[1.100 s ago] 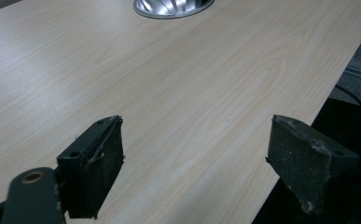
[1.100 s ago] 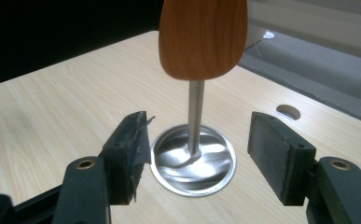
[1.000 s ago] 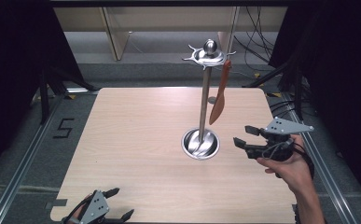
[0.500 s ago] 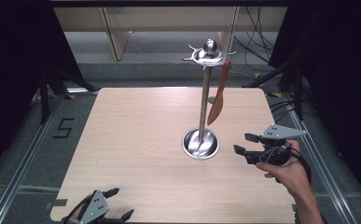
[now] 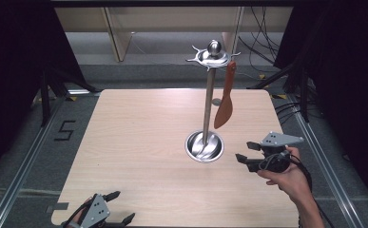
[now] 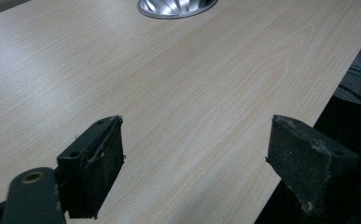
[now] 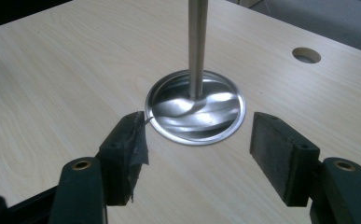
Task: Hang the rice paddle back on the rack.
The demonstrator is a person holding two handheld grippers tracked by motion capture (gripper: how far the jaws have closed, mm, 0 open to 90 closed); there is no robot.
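- My right gripper hangs low near the table's right edge, jaws standing well apart with nothing between them, aimed at the stand's base; advancing level risks a pad striking the rim and skidding the stand.
- The pole rises from that dish near the table's middle; a push up high could tip it.
- The orange spatula hangs from the top ring, right of the pole; a jolt may swing it off its hook.
- My left gripper rests wide open and empty at the near edge; no hazard there.
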